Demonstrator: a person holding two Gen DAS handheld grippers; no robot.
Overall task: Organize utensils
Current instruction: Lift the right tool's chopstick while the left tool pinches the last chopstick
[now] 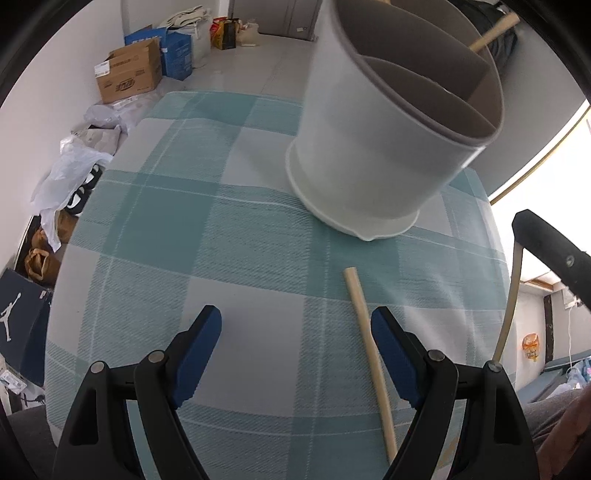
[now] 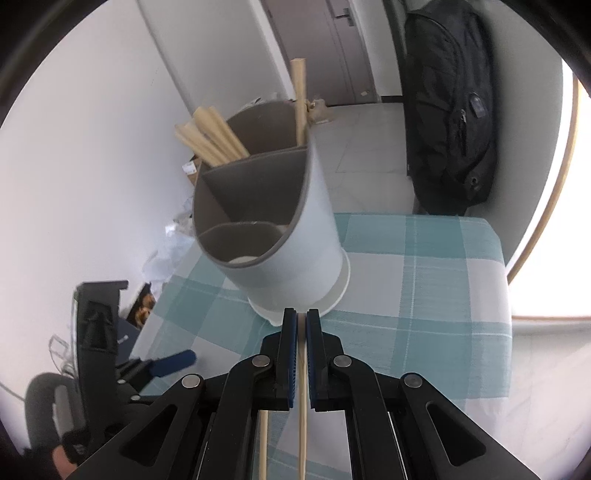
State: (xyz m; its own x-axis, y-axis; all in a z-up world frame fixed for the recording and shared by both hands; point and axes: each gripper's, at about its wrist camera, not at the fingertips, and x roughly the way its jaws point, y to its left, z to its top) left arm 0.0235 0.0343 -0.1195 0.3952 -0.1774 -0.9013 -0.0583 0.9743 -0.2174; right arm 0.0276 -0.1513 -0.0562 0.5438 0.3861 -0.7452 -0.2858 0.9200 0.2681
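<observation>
Left wrist view. Blue-padded left gripper (image 1: 295,350) sits nearest the lens, jaws spread wide, nothing between the pads. One loose chopstick (image 1: 369,365) lies flat on the checked teal tablecloth (image 1: 177,229), running from mid-frame down past the inner side of the right-hand finger; contact with that finger cannot be judged. Beyond it stands the white utensil holder (image 1: 369,147), grey-lined and split into compartments, appearing tilted by the lens. A wooden stick end (image 1: 491,33) shows over its far rim. At the right edge, part of the other tool holds a thin pale stick that slants downward. Cardboard boxes (image 1: 129,74) and plastic bags (image 1: 70,173) line the floor by the wall at left.

Right wrist view. Right gripper (image 2: 301,317) is clenched on a held chopstick (image 2: 302,406), which runs down between the pads to the bottom edge. A second pale stick shows just left of it, lower in frame. The utensil holder (image 2: 273,221) stands directly ahead on the cloth. Its rear compartment carries a bundle of wooden handles (image 2: 210,136) leaning left and one upright stick (image 2: 299,99); the nearer compartments look empty of sticks. The left gripper (image 2: 173,360) appears at lower left, a blue pad visible. A black backpack (image 2: 450,107) rests against the wall behind.
</observation>
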